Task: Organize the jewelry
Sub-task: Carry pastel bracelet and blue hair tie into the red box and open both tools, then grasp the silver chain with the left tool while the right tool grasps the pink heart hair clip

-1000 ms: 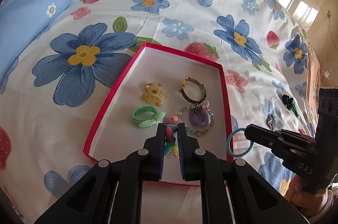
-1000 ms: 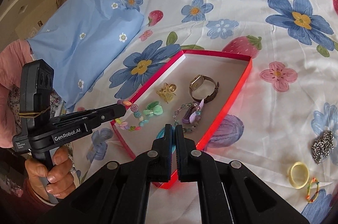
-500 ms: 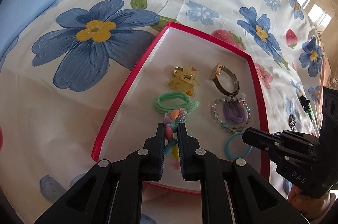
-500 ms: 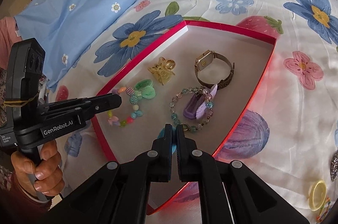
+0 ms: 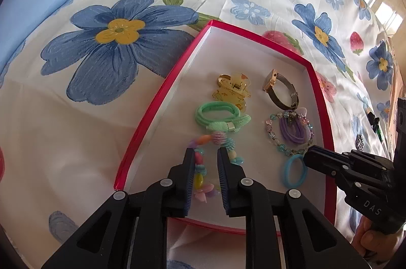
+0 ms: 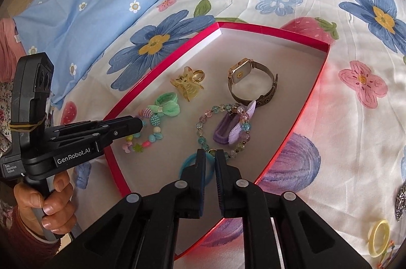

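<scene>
Jewelry box [image 5: 256, 36] beneath both down-tilted, opening claws

Matt black plastic left gripper [image 5: 206, 154] w/ glossy plastic bead bracelet [image 5: 218, 139] btwn jaws; smooth blue band [image 6: 194, 168] at right gripper [image 6: 210, 154] jaws; box [image 5: 152, 111] matt card.

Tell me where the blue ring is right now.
The blue ring lies on the floor of the red box, near its front edge, between the opening jaws of the right gripper, just below the glass-bead bracelet.
</scene>
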The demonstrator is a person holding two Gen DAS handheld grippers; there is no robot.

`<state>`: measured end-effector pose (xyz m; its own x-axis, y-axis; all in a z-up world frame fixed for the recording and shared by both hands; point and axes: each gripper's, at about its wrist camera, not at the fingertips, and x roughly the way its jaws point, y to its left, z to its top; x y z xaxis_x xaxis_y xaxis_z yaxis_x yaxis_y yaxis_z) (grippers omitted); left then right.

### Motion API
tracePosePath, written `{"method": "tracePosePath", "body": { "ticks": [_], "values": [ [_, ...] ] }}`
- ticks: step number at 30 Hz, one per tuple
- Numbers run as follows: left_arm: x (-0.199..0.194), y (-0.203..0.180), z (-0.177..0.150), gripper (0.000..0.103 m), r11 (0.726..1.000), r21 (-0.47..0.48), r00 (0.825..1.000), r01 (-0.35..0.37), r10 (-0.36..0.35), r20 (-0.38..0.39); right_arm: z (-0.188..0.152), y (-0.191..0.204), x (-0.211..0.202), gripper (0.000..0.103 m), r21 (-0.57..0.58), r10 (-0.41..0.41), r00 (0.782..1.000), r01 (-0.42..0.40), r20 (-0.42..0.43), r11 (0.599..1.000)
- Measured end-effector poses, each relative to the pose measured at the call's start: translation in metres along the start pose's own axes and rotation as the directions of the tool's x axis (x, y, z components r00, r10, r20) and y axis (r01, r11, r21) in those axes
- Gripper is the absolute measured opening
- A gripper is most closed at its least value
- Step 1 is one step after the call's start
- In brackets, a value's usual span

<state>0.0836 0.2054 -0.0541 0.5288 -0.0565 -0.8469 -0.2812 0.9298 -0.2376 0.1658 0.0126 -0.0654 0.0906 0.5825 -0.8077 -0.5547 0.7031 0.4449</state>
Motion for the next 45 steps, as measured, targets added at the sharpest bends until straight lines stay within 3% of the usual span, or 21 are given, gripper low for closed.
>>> {"method": "tracePosePath", "body": {
  "ticks": [4,9,13,23,33,45],
  "values": [
    [-0.005,-0.001,-0.001,0.02,1.0,-0.001,1.0,-0.006,0.006,0.006,0.0,0.0,-0.004,0.021,0.005,0.003,1.0,-0.004,0.013,1.0],
    [-0.015,-0.004,-0.002,0.023,1.0,0.005,1.0,-0.012,0.012,0.018,0.0,0.001,-0.018,0.022,0.012,0.018,0.999,-0.018,0.048,1.0],
    [-0.025,-0.009,-0.003,0.025,1.0,0.016,0.999,-0.011,0.011,0.033,-0.001,0.0,-0.034,0.031,0.019,0.023,0.997,-0.025,0.08,1.0],
    [-0.054,-0.029,-0.009,0.044,0.999,0.047,0.997,-0.003,-0.001,0.072,-0.018,-0.015,-0.073,0.037,0.073,0.01,0.99,-0.021,0.144,0.997],
    [-0.064,-0.059,-0.019,0.053,0.993,0.11,0.997,0.038,-0.045,0.06,-0.05,-0.05,-0.111,0.048,0.159,-0.062,0.981,0.032,0.184,0.987],
    [-0.052,-0.104,-0.026,0.054,0.975,0.201,0.995,0.09,-0.094,0.011,-0.101,-0.104,-0.164,0.049,0.299,-0.183,0.958,0.113,0.219,0.947]
  ]
}}
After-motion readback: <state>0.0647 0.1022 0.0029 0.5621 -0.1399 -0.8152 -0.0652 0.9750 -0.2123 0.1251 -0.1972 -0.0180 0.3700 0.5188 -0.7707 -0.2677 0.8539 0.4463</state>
